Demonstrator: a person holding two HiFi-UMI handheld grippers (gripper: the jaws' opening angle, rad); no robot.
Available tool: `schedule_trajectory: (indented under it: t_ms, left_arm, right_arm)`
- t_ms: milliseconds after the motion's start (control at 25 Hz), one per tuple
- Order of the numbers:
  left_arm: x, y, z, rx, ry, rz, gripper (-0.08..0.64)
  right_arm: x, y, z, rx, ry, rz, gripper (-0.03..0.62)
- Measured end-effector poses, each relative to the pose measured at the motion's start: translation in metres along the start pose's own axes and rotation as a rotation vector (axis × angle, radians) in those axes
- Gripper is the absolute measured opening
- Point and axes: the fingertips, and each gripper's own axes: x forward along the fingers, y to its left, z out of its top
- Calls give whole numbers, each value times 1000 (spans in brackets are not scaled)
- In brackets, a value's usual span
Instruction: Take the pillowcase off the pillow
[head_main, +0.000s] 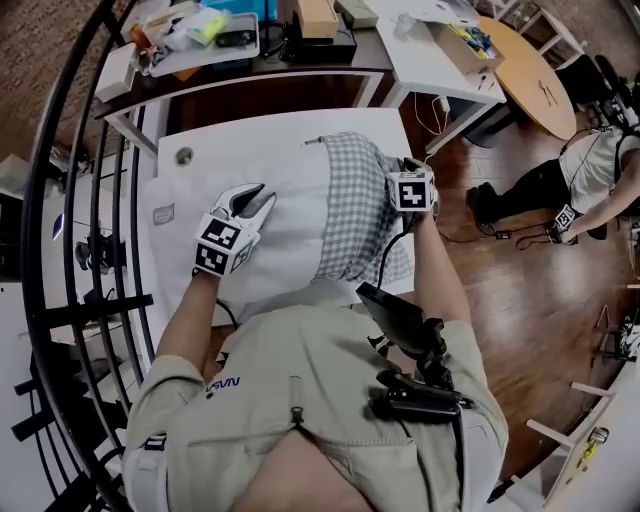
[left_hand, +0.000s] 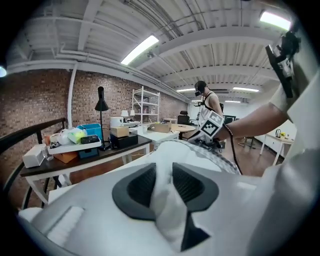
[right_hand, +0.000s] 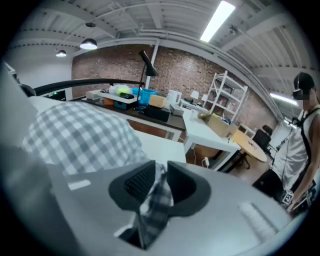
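Both gripped cloth: my left claw (left_hand: 162, 181) pinched the white pillow (head_main: 292, 232), my right claw (right_hand: 161, 176) the checked pillowcase (head_main: 357, 190), over the white desk (head_main: 250, 146).

The white desk (head_main: 230, 145) and pillow (head_main: 290, 230) are viewed steeply from above by the head camera. Cameras riding the left tongs (left_hand: 162, 182) and right tongs (right_hand: 159, 182) are aimed close along their jaws, across the room; the checked pillowcase (left_hand: 220, 160) and brick wall (left_hand: 45, 100) are shared.
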Motion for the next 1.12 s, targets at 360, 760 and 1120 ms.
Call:
schedule_trajectory:
  t_ms: [360, 760, 1120]
  left_arm:
    - [-48, -83, -3, 143, 17, -34, 212]
    - [-38, -138, -108, 285, 255, -165, 264]
    - [-41, -125, -73, 266, 172, -137, 46]
  right_arm:
    - [-114, 67, -5, 214, -198, 110, 140]
    - [-188, 208, -110, 106, 7, 294, 156]
    - [-177, 195, -122, -35, 14, 93, 23]
